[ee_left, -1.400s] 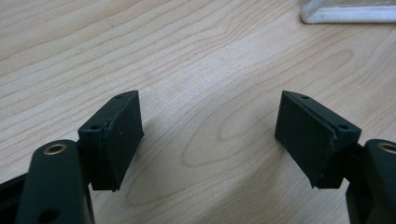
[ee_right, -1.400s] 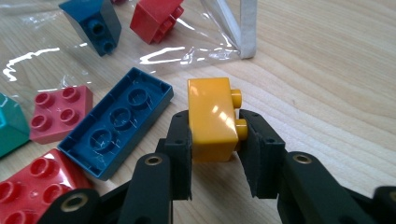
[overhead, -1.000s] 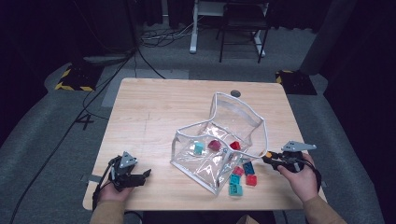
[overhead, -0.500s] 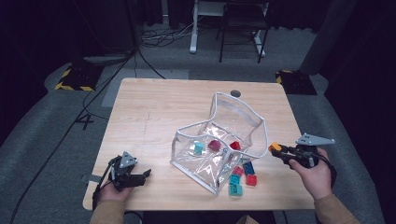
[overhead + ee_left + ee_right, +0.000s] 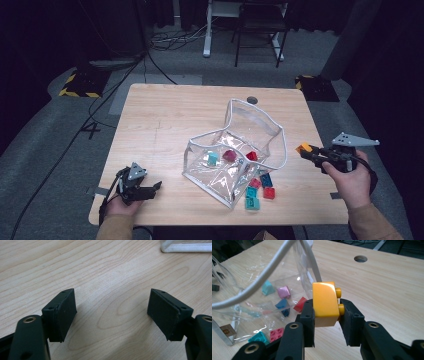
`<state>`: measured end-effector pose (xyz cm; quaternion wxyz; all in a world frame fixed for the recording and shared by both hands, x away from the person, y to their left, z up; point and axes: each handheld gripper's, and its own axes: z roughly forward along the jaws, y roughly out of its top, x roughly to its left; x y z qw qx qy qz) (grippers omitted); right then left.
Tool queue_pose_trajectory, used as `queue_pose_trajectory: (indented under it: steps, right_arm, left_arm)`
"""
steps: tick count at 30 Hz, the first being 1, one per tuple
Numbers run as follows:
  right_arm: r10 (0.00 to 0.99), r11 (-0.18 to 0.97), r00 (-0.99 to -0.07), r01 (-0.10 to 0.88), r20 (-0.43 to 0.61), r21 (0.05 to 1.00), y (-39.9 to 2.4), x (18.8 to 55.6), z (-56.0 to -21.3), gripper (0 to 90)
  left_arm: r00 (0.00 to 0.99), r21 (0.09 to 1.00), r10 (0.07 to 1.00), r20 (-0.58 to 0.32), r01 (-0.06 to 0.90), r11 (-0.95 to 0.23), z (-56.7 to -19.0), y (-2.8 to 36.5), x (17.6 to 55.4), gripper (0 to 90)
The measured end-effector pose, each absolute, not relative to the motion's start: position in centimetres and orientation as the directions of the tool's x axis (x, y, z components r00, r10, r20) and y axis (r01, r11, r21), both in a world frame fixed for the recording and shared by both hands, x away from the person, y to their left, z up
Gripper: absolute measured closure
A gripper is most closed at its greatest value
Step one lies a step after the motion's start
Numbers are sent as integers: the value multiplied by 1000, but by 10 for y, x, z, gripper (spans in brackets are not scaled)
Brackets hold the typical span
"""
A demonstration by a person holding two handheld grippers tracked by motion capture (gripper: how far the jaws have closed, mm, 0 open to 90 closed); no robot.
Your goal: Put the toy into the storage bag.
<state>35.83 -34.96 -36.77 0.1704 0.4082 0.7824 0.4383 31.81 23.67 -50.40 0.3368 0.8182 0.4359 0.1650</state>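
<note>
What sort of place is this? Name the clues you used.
Probably a lab or workshop set up for recording: a wooden table on grey carpet, cables on the floor, and hazard-striped floor plates under stands.

An orange-yellow brick (image 5: 325,303), teal, red and pink bricks (image 5: 259,189), a clear white-edged bag (image 5: 252,122), pale wood table (image 5: 165,120).

Blocks (image 5: 258,187) lie before the bag (image 5: 235,150), others inside it.

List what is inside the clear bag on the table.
Inside the clear bag lie a teal block, a pinkish-red block and a red block. Glare and folds in the plastic may hide others.
</note>
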Motion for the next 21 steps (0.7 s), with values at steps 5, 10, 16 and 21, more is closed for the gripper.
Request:
queue_pose_trajectory:
  steps: [5, 10, 16, 21]
  right_arm:
    - [783, 285, -616, 480, 87, 829, -349, 361, -350, 666]
    - [776, 284, -625, 460, 80, 841, -346, 365, -331, 667]
    - [765, 283, -640, 436, 73, 854, -338, 369, -312, 667]
    - [749, 293, -659, 419, 66, 859, -327, 373, -299, 667]
  left_arm:
    - [565, 694, 825, -25, 603, -393, -504, 237, 318, 236]
    - [565, 694, 825, -25, 603, -393, -504, 237, 318, 236]
    - [565, 694, 824, -24, 603, -393, -504, 237, 318, 235]
    - [565, 695, 825, -23, 602, -393, -504, 237, 318, 236]
